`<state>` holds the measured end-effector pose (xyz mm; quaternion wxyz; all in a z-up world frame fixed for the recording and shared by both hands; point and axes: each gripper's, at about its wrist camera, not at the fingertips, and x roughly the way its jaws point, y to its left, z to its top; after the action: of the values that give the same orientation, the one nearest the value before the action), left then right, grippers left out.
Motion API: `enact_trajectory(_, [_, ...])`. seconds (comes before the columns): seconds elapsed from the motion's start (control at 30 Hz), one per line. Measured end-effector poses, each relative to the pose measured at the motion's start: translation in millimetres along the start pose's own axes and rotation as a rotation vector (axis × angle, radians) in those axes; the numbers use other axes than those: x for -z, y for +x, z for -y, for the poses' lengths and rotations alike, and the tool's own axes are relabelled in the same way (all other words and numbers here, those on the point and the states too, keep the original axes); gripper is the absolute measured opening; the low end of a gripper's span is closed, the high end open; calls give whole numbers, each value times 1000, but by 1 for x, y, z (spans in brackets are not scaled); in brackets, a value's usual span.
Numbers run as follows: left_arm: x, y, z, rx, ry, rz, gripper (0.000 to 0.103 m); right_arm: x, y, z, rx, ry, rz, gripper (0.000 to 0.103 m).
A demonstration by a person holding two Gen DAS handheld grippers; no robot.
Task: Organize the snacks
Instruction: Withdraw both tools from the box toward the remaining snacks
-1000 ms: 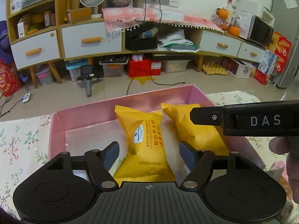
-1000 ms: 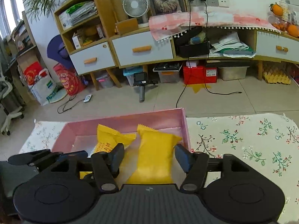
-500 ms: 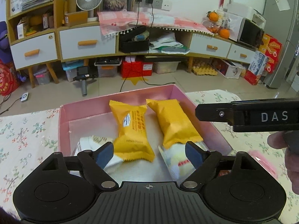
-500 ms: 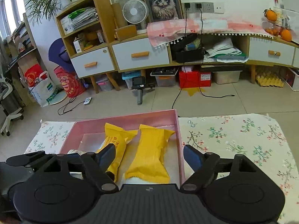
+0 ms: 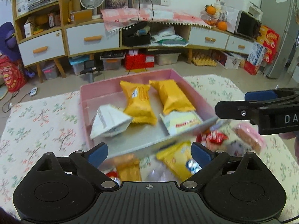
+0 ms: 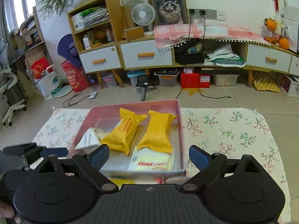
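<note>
Snacks lie in a shallow pink box (image 5: 194, 93) with thin cardboard walls and a pale, shiny floor; the box stands on a tablecloth (image 5: 41, 123) printed with small flowers. From the left, inside the box, there is a white packet (image 5: 108, 121) with a pointed, pillow-like shape and a barcode, then a yellow packet (image 5: 139, 102) of glossy foil with zigzag ends and a small white and blue label whose words are too small to read. Next comes a second yellow packet (image 5: 172, 95), plain on this side, and just in front of it a pale cream packet (image 5: 182, 122) with a red stripe of unreadable writing.

More wrapped snacks (image 5: 177, 160) lie on the cloth in front of the box, blurred: yellow, red and pink ones.

The left gripper (image 5: 149, 152) is over the near wall of the box; its blue-padded fingers have just been opening and are wide apart with nothing held. The right gripper (image 6: 148, 156) is the same, jaws just opened wide, empty. In the left wrist view it enters from the right edge and shows the white letters "DA".

Behind, a wooden cabinet (image 6: 145, 56) with white drawers and orange handles carries a small fan (image 6: 143, 15) and a framed cat picture (image 6: 169, 5).
</note>
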<state>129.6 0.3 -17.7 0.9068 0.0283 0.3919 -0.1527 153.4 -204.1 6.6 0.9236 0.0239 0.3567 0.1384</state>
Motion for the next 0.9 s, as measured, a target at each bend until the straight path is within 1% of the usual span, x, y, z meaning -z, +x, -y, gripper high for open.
enact_trajectory(0.17, [18,-13,-4,-33,10,-32,98,15,-14,-13,4,-37,-10,73])
enact_trajectory(0.33, [34,-20,-10,-68,-9,-68,98,31,-24,-25,5,-59,-15,74])
enact_trajectory(0.47, [50,-20,-16,-86,-28,-100,98,45,-29,-36,4,-78,-10,77])
enact_trajectory(0.6, [65,-13,-21,-90,-49,-150,98,64,-27,-40,-4,-93,-41,77])
enact_trajectory(0.7, [71,-12,-27,-87,-75,-154,98,77,-23,-47,4,-134,-76,77])
enact_trajectory(0.9, [72,-7,-36,-90,-171,-136,98,97,-19,-56,5,-244,-125,77])
